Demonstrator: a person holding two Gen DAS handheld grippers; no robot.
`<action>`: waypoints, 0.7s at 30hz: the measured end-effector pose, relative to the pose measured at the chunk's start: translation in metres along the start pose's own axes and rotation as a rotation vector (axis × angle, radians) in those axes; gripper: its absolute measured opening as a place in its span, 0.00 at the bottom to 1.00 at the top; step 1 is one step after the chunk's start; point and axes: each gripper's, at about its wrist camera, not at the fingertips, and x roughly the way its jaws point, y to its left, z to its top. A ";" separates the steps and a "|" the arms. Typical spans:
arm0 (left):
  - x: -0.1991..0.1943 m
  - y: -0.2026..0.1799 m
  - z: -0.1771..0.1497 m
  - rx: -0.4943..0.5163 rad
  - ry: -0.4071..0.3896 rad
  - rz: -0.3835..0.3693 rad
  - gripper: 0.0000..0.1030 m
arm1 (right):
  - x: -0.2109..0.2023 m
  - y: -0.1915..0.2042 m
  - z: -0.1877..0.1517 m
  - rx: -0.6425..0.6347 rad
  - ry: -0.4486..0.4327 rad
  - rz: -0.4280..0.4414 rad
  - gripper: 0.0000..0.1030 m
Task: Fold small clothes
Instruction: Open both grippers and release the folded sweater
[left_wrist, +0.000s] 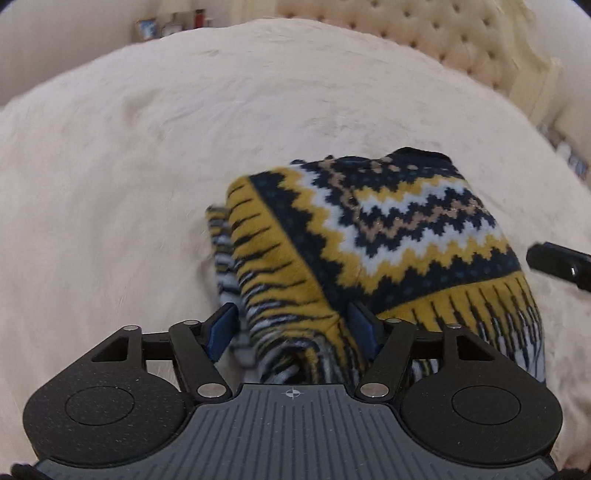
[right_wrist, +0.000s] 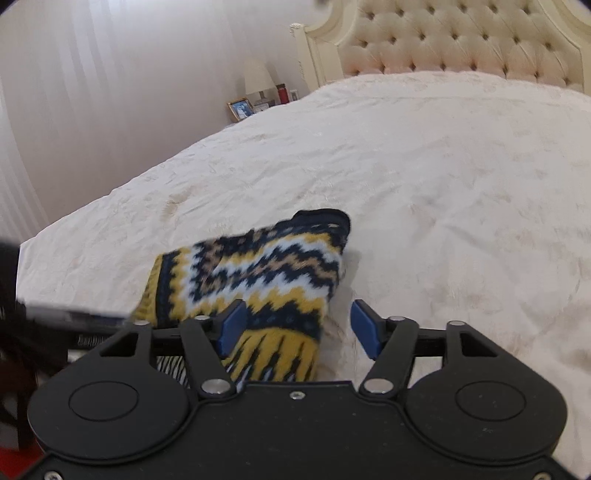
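Observation:
A small knitted garment (left_wrist: 388, 236) with yellow, navy and white zigzags lies bunched on the cream bedspread (left_wrist: 147, 166). My left gripper (left_wrist: 291, 325) is open, its blue pads either side of the garment's striped yellow hem, which lies between the jaws. In the right wrist view the same garment (right_wrist: 266, 273) lies at lower left. My right gripper (right_wrist: 297, 328) is open, its left pad (right_wrist: 231, 328) over the yellow fringe, its right pad over bare bedspread. A tip of the right gripper shows in the left wrist view (left_wrist: 554, 262), beside the garment.
A tufted cream headboard (right_wrist: 461, 40) stands at the far end of the bed. A nightstand with a lamp (right_wrist: 258, 81), a photo frame (right_wrist: 240, 109) and a red bottle stands beyond the bed's left edge. The bed's left edge (right_wrist: 74, 221) drops off by a curtained wall.

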 end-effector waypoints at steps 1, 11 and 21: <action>-0.002 0.004 -0.003 -0.016 0.002 -0.005 0.69 | 0.004 -0.001 0.004 -0.005 -0.004 -0.006 0.67; -0.007 0.006 -0.011 -0.037 -0.010 0.000 0.73 | 0.096 -0.014 0.004 -0.026 0.172 -0.084 0.69; -0.028 0.004 -0.011 -0.055 -0.034 0.037 0.76 | 0.050 -0.011 0.004 0.017 0.088 -0.044 0.75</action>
